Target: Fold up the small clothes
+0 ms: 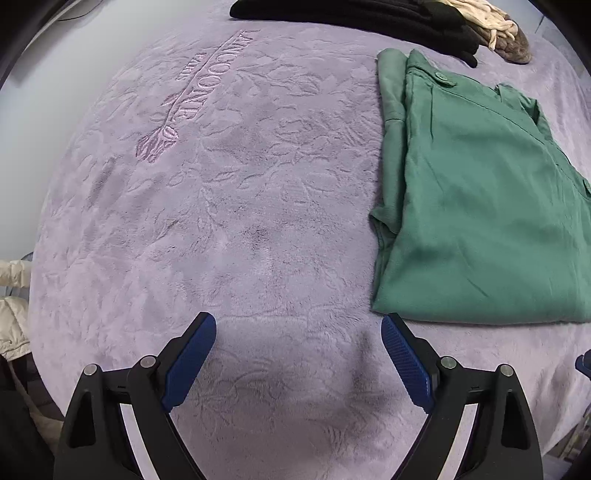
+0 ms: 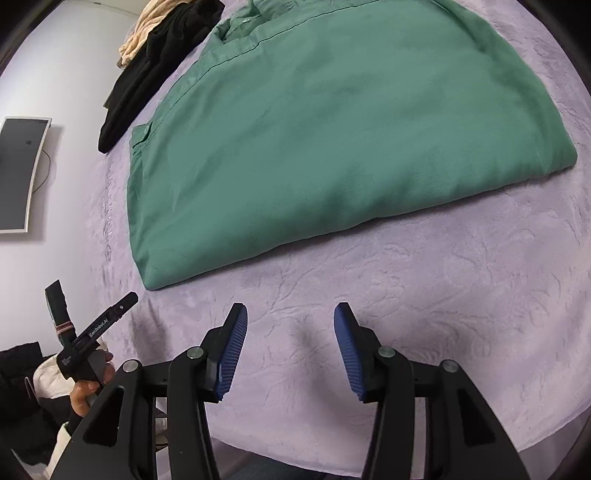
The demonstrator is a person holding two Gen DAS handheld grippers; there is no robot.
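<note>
A bedroom at home: plush lilac blanket (image 1: pixel 240 221), heaped clothes (image 1: pixel 369 18).

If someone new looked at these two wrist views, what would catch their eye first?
The folded green garment stands out first, lying flat on the lilac embossed blanket. Beyond it, by the blanket's far edge, sits a pile of black clothing with a cream knit piece. Nearest the cameras, the left gripper and right gripper are both open and empty over bare blanket.
</note>
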